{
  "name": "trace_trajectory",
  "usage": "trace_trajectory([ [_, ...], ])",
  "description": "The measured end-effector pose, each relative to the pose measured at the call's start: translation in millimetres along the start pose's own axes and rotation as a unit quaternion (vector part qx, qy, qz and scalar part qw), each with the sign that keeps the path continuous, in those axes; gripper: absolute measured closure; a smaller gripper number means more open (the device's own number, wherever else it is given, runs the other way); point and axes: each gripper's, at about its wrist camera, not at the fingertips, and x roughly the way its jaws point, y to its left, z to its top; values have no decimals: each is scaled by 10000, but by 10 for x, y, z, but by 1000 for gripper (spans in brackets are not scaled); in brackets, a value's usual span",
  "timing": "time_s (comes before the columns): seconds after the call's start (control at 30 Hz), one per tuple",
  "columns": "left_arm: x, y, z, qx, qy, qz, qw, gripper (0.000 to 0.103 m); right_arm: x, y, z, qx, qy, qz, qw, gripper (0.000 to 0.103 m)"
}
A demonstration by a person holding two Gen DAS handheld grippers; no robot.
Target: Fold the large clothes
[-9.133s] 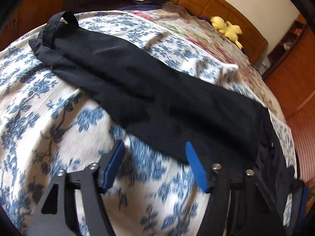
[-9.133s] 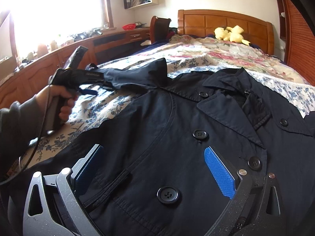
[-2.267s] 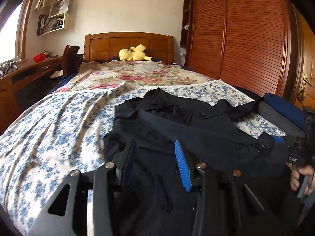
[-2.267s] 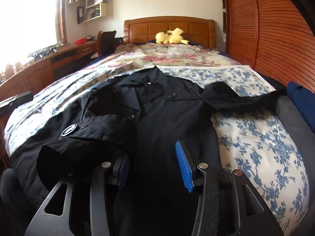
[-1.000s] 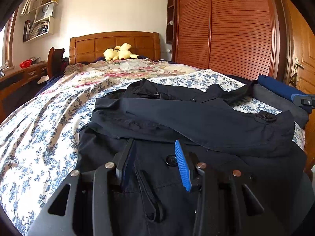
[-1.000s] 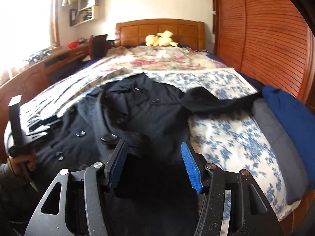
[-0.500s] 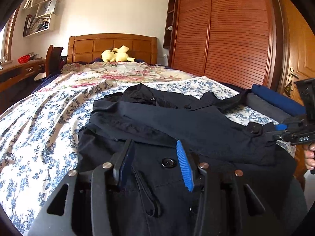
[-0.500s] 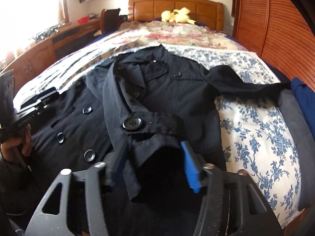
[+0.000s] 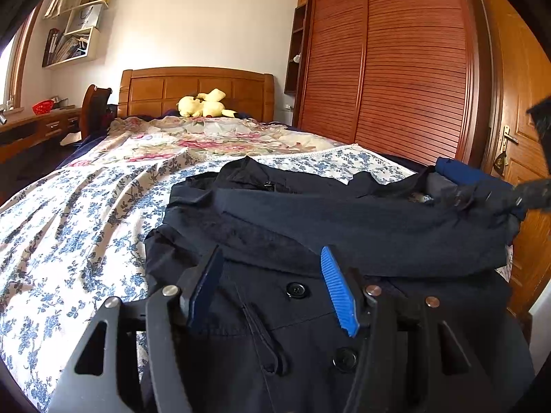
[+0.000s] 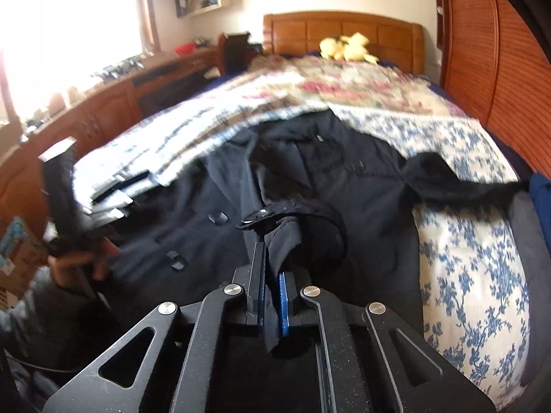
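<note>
A dark navy coat (image 9: 344, 227) lies face up on the bed, one sleeve (image 9: 361, 220) folded across its chest. My left gripper (image 9: 272, 275) hovers over the buttoned front, its jaws opening, with nothing pinched between them. In the right wrist view my right gripper (image 10: 272, 275) is shut on that sleeve's cuff (image 10: 296, 227), just behind the cuff button, and holds it off the coat (image 10: 327, 179). The other sleeve (image 10: 447, 175) trails right over the floral sheet. A hand (image 10: 79, 258) at the left edge holds the left gripper's handle, blurred.
A yellow plush toy (image 9: 203, 103) sits by the wooden headboard. Folded grey and blue clothes (image 10: 537, 206) lie on the bed's right edge. A slatted wardrobe (image 9: 396, 69) and a door stand to the right, a wooden desk (image 10: 103, 110) to the left.
The right gripper went from open over the cuff to shut on it and raised it. The left gripper's jaws spread wider and it barely moved.
</note>
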Motion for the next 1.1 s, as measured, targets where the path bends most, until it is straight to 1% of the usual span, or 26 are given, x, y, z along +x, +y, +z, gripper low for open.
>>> trace_trajectory([
  [0.07,1,1,-2,11,7,10,10000,45,-100,61,77,-16,-123,60,9999,99],
  [0.17,0,-7,-2,28,17,12,10000,45,-135,56,166,-37,-162,-79,9998,99],
  [0.2,-2,-6,-2,34,14,9,10000,45,-121,8,185,-4,-157,-178,9997,99],
  [0.3,5,-11,-5,34,10,31,10000,45,-27,-180,179,135,-30,-690,9975,99],
  [0.37,1,-10,-6,34,-16,91,10000,44,69,-328,159,238,88,-1177,9927,93],
  [0.43,2,-3,-6,25,-6,72,10000,44,150,-465,128,318,199,-1604,9863,68],
  [0.5,2,-2,-12,13,3,67,10000,45,184,-559,90,302,226,-1731,9842,58],
  [0.57,16,-15,-13,26,22,77,10000,45,235,-619,64,261,277,-1837,9823,57],
  [0.6,20,-17,-17,36,37,84,10000,45,263,-636,49,237,291,-1868,9817,56],
  [0.63,24,-37,-22,43,44,87,9999,45,300,-638,36,212,307,-1807,9828,56],
  [0.73,45,-61,-31,65,72,77,9999,44,456,-641,-32,128,392,-1472,9883,56],
  [0.93,99,-95,-60,119,155,90,9998,45,943,-659,-196,89,813,-1236,9890,56],
  [1.1,118,-105,-80,157,188,77,9997,45,1256,-780,-393,326,1241,-1113,9855,55],
])
